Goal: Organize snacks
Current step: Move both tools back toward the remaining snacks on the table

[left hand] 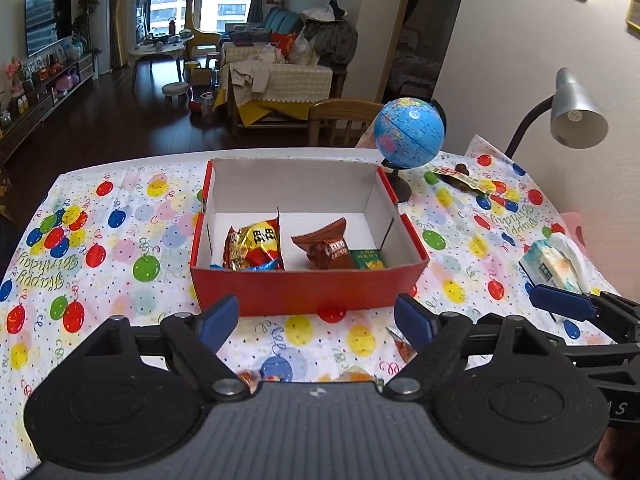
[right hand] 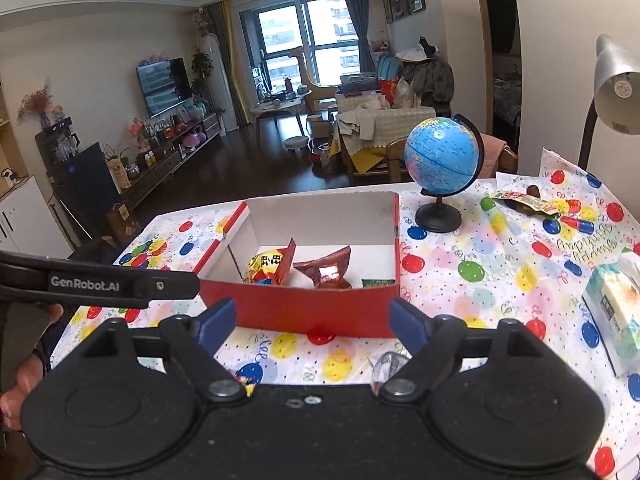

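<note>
Both my tools, left (left hand: 316, 318) and right (right hand: 312, 320), gape wide, empty. Red cardboard box (left hand: 308, 288) lies long side toward me; crinkly foil snacks (left hand: 256, 250) inside.

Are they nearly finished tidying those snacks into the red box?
Partly. The red box already holds a yellow-red packet left of its divider, and a brown packet and green one right of it. Both tongs, left and right, are open and empty. Wrappers by the globe remain.
</note>
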`<state>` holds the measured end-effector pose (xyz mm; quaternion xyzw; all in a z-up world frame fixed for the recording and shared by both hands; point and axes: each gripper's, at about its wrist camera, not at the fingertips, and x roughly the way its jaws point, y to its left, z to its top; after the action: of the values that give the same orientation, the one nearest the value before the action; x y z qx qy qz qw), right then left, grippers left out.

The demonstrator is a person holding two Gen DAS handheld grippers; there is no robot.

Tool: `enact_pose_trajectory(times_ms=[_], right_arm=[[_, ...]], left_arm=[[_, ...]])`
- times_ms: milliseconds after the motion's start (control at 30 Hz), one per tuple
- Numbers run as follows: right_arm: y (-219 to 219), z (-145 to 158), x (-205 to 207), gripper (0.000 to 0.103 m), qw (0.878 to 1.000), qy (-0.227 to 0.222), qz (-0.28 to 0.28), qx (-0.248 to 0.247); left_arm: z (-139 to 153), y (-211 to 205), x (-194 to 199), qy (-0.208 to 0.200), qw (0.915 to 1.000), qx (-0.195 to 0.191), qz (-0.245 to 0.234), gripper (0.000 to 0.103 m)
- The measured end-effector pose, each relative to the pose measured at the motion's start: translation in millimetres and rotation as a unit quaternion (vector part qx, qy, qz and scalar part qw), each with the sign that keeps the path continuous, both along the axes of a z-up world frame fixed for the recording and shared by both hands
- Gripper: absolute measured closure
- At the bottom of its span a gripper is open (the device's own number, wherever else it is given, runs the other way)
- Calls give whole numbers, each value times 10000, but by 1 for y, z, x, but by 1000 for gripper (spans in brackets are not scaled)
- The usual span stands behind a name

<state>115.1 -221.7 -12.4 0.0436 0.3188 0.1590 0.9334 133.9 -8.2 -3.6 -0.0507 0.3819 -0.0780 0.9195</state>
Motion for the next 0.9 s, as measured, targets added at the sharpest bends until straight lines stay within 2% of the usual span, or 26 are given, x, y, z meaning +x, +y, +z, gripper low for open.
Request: enact_pose_trajectory(times_ms=[100,167,233,367,600,900], right_arm=[[-1,-4,-8,13,10000,-2,-34,35],[0,-8,-13,8,10000,-39,-87,28],[2,-14,-18,4,9999,-72,-142,-17],[5,-31,-25,3,9997,91,-203,-47],[8,-67,-30,4,9979,546,-320,-143],[22,-105,-31,6,9952,798,-244,-512]], left_arm=[[-5,2,-9,30,10000,-35,-6,12],[-11,5,-15,45,10000,-48,27,4],[-18,8,-20,111,9999,-66,71,3],[-36,17,-26,331,9992,-99,205,3],[-68,27,-31,666,9970,113,384,3],[-108,26,-25,1033,9927,431,446,3]])
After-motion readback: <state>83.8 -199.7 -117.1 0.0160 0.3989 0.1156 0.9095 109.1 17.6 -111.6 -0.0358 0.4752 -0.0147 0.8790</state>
